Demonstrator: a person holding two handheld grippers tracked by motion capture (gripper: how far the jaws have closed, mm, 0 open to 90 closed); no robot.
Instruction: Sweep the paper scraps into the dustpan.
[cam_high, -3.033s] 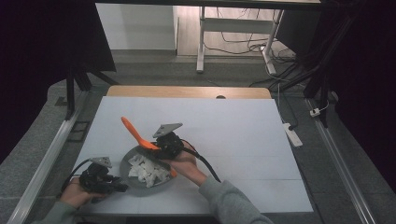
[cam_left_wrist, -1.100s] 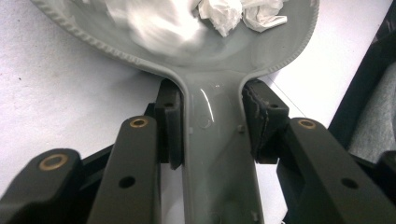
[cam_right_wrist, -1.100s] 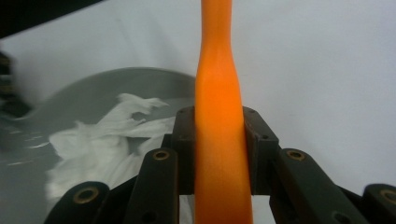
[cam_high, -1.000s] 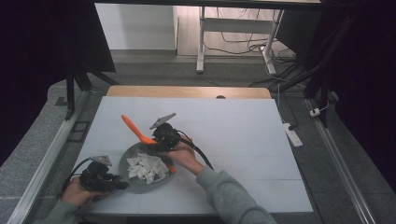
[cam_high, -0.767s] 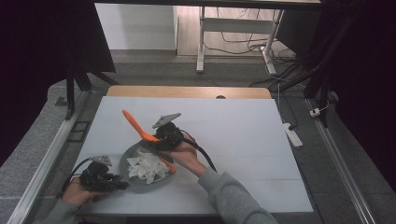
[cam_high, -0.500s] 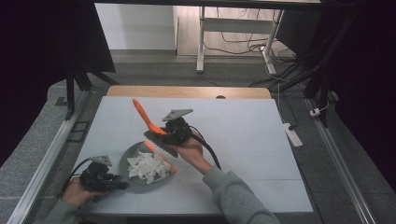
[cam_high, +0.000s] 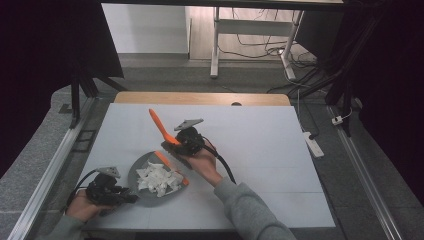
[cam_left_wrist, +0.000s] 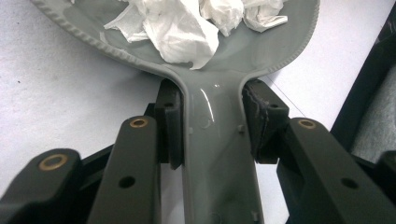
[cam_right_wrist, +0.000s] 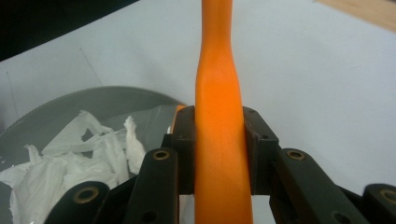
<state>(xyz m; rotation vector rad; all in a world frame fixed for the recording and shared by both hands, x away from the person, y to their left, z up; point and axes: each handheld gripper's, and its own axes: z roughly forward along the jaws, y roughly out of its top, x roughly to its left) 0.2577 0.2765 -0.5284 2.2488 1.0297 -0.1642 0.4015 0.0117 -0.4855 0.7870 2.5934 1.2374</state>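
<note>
Gripping a grey dustpan (cam_left_wrist: 219, 154), left fingers (cam_left_wrist: 170, 123); right fingers (cam_right_wrist: 184, 149) clamp an orange brush (cam_right_wrist: 219, 140).

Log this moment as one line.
left tongs: shut on dustpan handle | right tongs: shut on orange brush | paper scraps in dustpan

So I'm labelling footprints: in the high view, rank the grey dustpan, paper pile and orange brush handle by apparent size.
1. grey dustpan
2. paper pile
3. orange brush handle, though it is raised nearer the camera, so only roughly.

glossy grey plastic dustpan (cam_left_wrist: 219, 154), crumpled paper (cam_left_wrist: 182, 28)
</note>
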